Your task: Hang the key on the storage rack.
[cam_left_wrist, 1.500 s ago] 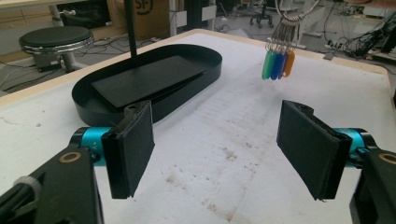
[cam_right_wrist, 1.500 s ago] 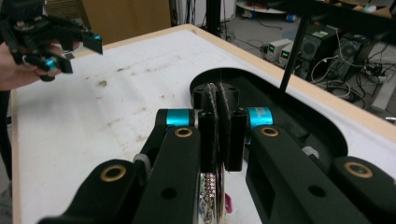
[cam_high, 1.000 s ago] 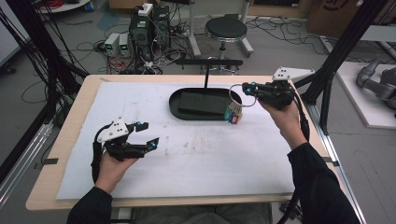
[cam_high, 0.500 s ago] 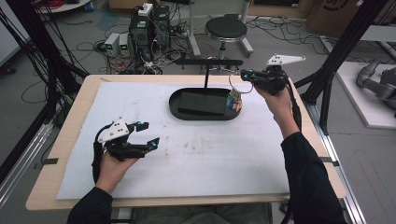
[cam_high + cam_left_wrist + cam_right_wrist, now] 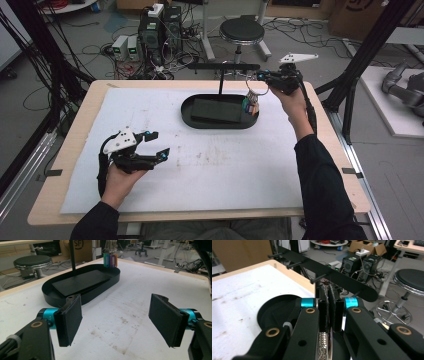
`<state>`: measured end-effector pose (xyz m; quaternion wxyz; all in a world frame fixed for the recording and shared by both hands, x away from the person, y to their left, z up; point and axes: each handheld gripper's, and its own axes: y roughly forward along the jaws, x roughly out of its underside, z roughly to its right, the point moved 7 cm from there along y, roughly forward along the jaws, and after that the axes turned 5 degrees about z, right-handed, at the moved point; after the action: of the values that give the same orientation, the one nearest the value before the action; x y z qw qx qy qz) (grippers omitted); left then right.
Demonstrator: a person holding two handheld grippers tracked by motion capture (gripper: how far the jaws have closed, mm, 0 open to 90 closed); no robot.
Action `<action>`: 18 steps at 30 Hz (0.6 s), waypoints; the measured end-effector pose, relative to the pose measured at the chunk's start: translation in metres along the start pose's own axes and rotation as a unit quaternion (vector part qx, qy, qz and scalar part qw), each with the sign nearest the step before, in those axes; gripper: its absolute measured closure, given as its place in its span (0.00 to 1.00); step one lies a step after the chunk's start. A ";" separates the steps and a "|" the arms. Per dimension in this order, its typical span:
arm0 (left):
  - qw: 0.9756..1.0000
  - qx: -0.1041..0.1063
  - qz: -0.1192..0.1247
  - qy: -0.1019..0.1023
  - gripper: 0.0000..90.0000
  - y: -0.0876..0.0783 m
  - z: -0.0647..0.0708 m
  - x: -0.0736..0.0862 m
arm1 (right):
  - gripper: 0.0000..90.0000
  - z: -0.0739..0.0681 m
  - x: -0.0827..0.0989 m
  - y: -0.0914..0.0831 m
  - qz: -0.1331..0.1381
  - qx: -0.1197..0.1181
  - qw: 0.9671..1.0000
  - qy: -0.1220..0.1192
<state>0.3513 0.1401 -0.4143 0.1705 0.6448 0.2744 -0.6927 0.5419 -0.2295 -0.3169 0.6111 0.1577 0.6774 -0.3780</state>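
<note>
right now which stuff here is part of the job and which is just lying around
In the job: right tongs shut on the key ring with coloured tags; black rack bar with pegs; black oval tray.

Lying about: left tongs, open and idle; stool; computers on the floor.

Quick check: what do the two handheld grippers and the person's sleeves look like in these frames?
Both the left gripper and the right gripper have black bodies, teal collars behind flat black padded jaws, brass-coloured pivot rings, and a pale grey three-cornered plate on top. A black cable trails from each. The person's sleeves are dark.
</note>
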 end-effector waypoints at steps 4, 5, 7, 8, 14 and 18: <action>1.000 -0.001 0.003 0.000 0.30 0.001 0.001 -0.001 | 0.97 0.006 0.002 0.003 -0.003 0.003 1.000 0.002; 1.000 0.000 0.003 0.001 0.30 0.001 0.001 -0.001 | 0.97 0.008 0.002 0.004 -0.003 0.005 1.000 0.004; 1.000 0.002 0.001 0.001 0.30 0.001 0.001 0.000 | 0.97 0.011 0.003 0.006 -0.002 0.007 1.000 0.009; 1.000 0.003 0.000 -0.001 0.30 0.001 0.002 0.000 | 0.97 0.013 0.004 0.007 -0.004 0.008 1.000 0.011; 1.000 0.002 -0.001 0.001 0.30 -0.001 0.001 0.001 | 0.97 0.020 0.008 0.010 0.000 0.010 1.000 0.020; 1.000 0.001 0.001 -0.001 0.30 -0.002 0.001 0.001 | 0.97 0.022 0.012 0.014 -0.006 0.007 1.000 0.026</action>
<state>0.3496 0.1411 -0.4153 0.1707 0.6444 0.2734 -0.6935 0.5645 -0.2383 -0.3319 0.5901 0.1678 0.6910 -0.3824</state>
